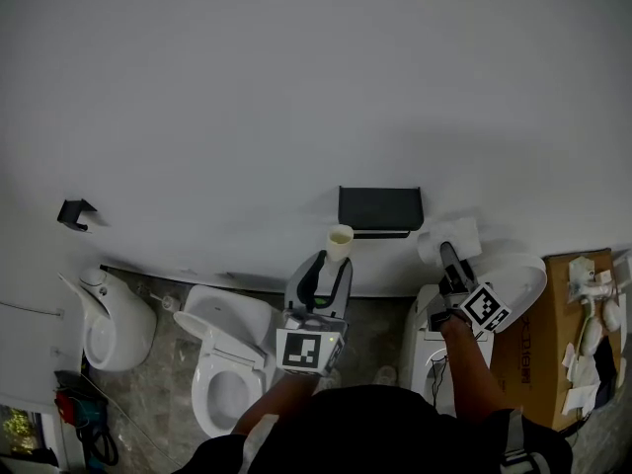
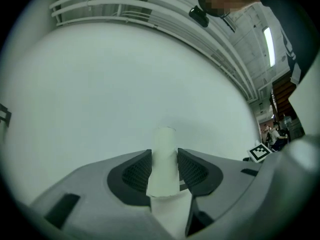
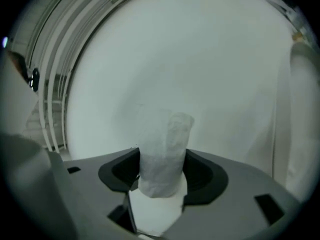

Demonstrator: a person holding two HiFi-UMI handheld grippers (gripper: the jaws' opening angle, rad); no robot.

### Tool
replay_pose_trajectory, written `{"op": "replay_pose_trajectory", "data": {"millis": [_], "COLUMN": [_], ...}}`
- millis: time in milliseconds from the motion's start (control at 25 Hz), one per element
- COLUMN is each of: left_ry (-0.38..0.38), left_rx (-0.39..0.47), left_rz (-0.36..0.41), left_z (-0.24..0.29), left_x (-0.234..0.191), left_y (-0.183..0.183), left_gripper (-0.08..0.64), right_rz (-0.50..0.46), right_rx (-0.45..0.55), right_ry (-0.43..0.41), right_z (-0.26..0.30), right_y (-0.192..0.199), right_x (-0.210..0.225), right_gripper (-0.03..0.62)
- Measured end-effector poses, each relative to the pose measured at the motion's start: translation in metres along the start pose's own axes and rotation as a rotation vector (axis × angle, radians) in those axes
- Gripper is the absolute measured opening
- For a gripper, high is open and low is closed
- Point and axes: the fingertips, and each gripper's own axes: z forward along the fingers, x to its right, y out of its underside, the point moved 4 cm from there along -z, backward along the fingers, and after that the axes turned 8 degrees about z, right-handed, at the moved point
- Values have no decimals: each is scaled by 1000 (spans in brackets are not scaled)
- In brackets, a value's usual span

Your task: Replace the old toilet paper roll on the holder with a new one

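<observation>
A black toilet paper holder (image 1: pixel 380 208) hangs on the white wall. Just below and left of it, my left gripper (image 1: pixel 333 263) is shut on a bare cardboard tube (image 1: pixel 340 242) that stands upright. The left gripper view shows the pale tube (image 2: pixel 164 144) pinched between both pads of that gripper (image 2: pixel 164 165). To the holder's right, my right gripper (image 1: pixel 446 255) is shut on a white toilet paper roll (image 1: pixel 449 235). In the right gripper view, the soft roll (image 3: pixel 167 139) fills the gap between this gripper's (image 3: pixel 161 173) jaws, facing the wall.
A white toilet (image 1: pixel 229 358) stands below the left gripper, and a second white fixture (image 1: pixel 109 319) is at the far left. A black hook (image 1: pixel 76 212) sits on the wall. A white basin (image 1: pixel 518 279) and a cardboard box (image 1: pixel 548 334) are at the right.
</observation>
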Motion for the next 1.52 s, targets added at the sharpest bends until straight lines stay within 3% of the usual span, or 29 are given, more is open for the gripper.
{"op": "replay_pose_trajectory", "data": {"millis": [200,360,520,1120,1520], "left_ry": [-46,-61,-87,-165,-199], "left_rx": [-9,-23,-37,-82,-96], "left_rz": [-13,-2,-8,10,28], "left_z": [-10,-16,-24,-61,-87], "left_x": [-12,-15,-20,-47,-72], "left_y": [2,4,5,14,10], "left_gripper": [158,160,160,158,159], "right_rz": [223,456,577,642,652], "right_rx": [53,91,102,71,8], "right_ry": [8,-14,-22,-87,-76], "right_z": [8,16,22,45,72], "right_y": [1,10,19,69,118], "right_x": [17,28,32,2,-24], "right_gripper": [256,256,256,258,258]}}
